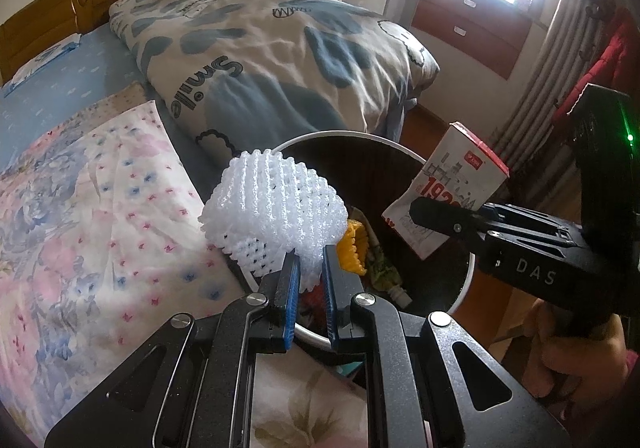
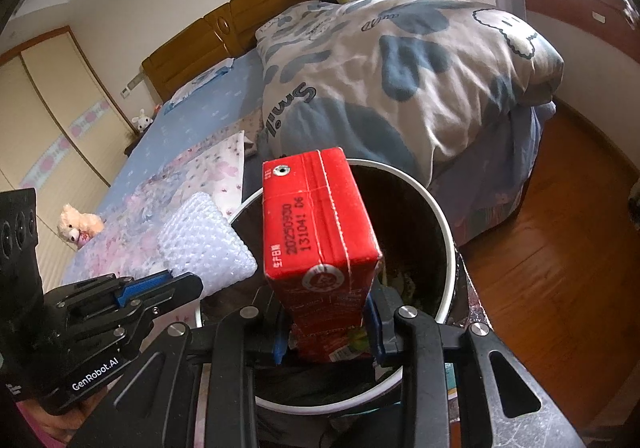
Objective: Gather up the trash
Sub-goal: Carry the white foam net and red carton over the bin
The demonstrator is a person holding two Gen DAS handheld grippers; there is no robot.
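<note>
My left gripper (image 1: 311, 262) is shut on a white foam fruit net (image 1: 274, 203), which hangs over the near left rim of a round dark trash bin (image 1: 466, 280) with a white rim. My right gripper (image 2: 326, 324) is shut on a red and white drink carton (image 2: 320, 224), upright above the bin's opening (image 2: 416, 215). In the left wrist view the carton (image 1: 452, 175) and the right gripper (image 1: 436, 213) come in from the right over the bin. In the right wrist view the left gripper (image 2: 176, 282) and its foam net (image 2: 204, 240) sit at the left.
Yellow and green scraps (image 1: 354, 248) lie inside the bin. A bed with a floral sheet (image 1: 100, 215) and a blue-patterned quilt (image 1: 280, 59) stands left and behind. Wooden floor (image 2: 560, 268) lies to the right. A stuffed toy (image 2: 78, 226) rests on the bed.
</note>
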